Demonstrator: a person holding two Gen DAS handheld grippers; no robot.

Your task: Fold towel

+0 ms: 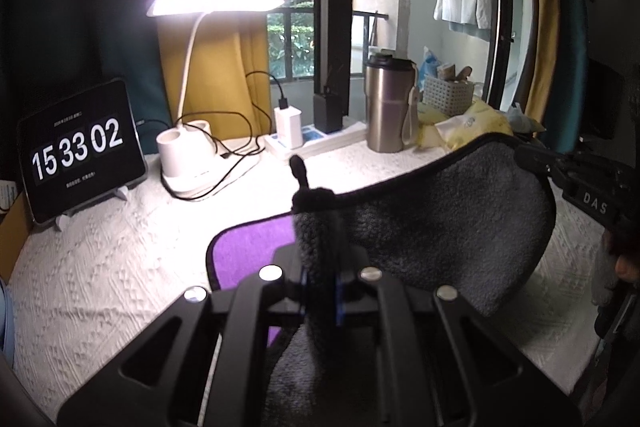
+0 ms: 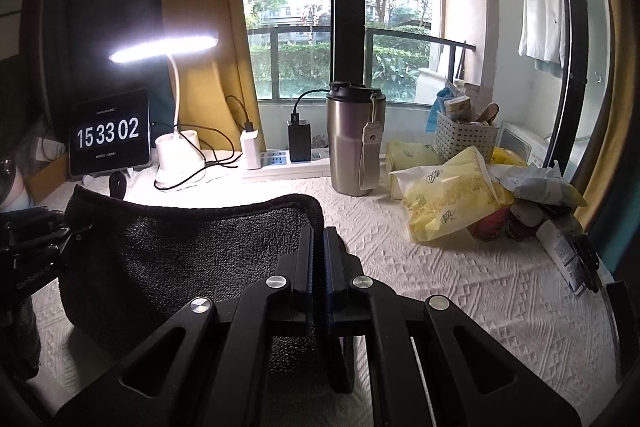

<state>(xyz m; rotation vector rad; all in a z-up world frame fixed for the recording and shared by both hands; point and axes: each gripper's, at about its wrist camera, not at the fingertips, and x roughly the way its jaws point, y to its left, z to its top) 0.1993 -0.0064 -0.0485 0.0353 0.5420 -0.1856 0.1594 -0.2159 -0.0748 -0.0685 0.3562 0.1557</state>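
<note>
Through the left wrist camera, my left gripper (image 1: 318, 227) is clamped on a corner of the dark grey towel (image 1: 432, 227), whose lifted edge spans to the right gripper (image 1: 532, 157); a purple face (image 1: 248, 251) shows beneath on the white tablecloth (image 1: 100, 267). I judge I'm mid-fold. Through the right wrist camera, my right gripper (image 2: 318, 247) pinches the other corner, cloth hanging leftward. Next I should carry both corners across together and lay them level.

A home: desk lamp (image 2: 164, 49), curtains (image 2: 208, 27), balcony with a hanging shirt (image 2: 542, 15).
</note>
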